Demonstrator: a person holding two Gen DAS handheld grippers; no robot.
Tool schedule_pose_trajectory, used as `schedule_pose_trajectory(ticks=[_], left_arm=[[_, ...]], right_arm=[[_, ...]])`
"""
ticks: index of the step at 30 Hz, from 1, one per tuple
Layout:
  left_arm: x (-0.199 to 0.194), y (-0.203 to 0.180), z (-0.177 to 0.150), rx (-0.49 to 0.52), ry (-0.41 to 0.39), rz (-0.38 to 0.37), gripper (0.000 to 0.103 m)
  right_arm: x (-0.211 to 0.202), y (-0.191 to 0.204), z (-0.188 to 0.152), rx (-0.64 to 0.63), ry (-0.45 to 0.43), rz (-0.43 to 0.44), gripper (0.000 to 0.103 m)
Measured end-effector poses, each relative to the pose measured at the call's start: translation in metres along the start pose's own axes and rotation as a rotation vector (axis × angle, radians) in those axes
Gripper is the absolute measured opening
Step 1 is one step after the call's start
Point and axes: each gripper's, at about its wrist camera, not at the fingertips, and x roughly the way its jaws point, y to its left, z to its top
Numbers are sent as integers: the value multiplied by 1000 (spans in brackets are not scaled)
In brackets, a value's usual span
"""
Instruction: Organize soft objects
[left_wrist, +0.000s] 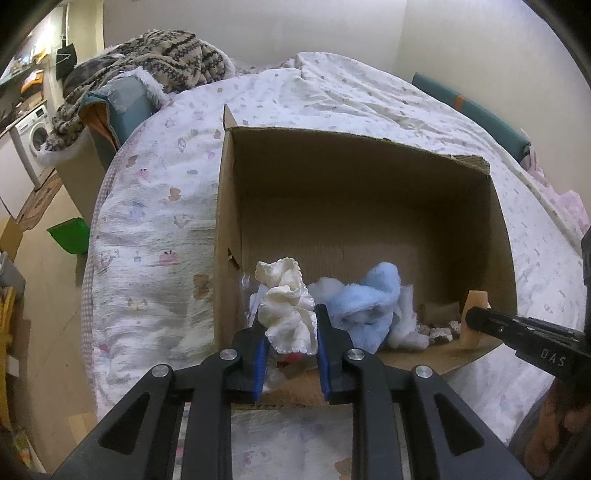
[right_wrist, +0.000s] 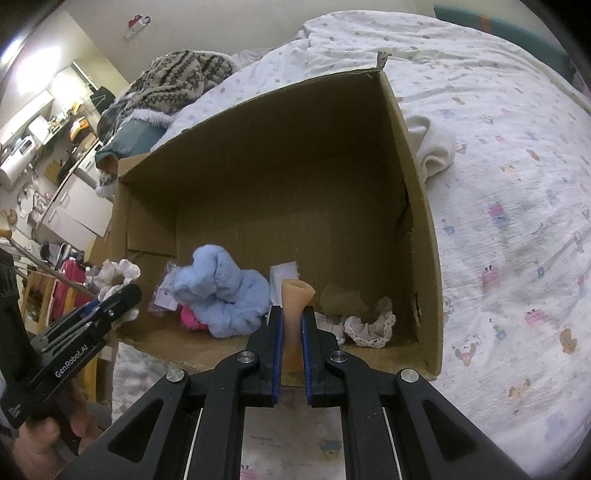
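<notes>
An open cardboard box (left_wrist: 369, 177) (right_wrist: 280, 184) lies on the bed. My left gripper (left_wrist: 290, 325) is shut on a white frilly cloth (left_wrist: 288, 310) over the box's near left edge; it also shows in the right wrist view (right_wrist: 118, 273). My right gripper (right_wrist: 292, 325) is shut on a tan soft piece (right_wrist: 295, 306) (left_wrist: 474, 317) over the box's near edge. Inside lie a light blue fluffy cloth (left_wrist: 365, 302) (right_wrist: 221, 288), a pink item (right_wrist: 190, 319) and a lace-edged cloth (right_wrist: 369, 326).
A white cloth (right_wrist: 434, 144) lies on the patterned bedsheet (right_wrist: 517, 221) right of the box. A knitted blanket (left_wrist: 162, 59) is piled at the bed's far left. A green bin (left_wrist: 70, 236) and a washing machine (left_wrist: 35, 136) stand on the floor to the left.
</notes>
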Motion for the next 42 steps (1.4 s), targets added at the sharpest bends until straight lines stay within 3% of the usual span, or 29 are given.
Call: schedule_pose_trajectory(ticks=[5, 10, 13, 21, 24, 25, 33, 35, 36, 40, 42], left_arm=[[1, -3, -2, 20, 6, 9, 25], [-4, -6, -3, 33, -23, 39, 52], [-6, -6, -3, 26, -29, 34, 57], [-9, -10, -3, 38, -35, 52, 62], [-11, -11, -1, 49, -42, 41, 62], [-12, -11, -1, 49, -40, 37, 62], [-41, -10, 2, 17, -112, 53, 62], [-49, -10, 3, 22, -126, 65, 69], [-54, -9, 3, 22, -135, 70, 75], [-74, -4, 1, -4, -162, 51, 84], [-83, -2, -3, -15, -171, 48, 89]], right_arm=[[1, 3, 0, -11, 7, -3, 10], [2, 4, 0, -17, 13, 1, 10], [3, 5, 0, -20, 15, 6, 11], [1, 3, 2, 0, 1, 13, 23], [-2, 2, 4, 11, -17, -11, 51], [-5, 2, 4, 13, -38, -16, 67], [-38, 8, 4, -20, -160, -61, 71], [-51, 12, 3, -34, -195, -83, 78], [-56, 13, 3, -43, -211, -87, 78], [-76, 20, -2, -68, -243, -98, 79], [-83, 23, -8, -73, -254, -108, 90]])
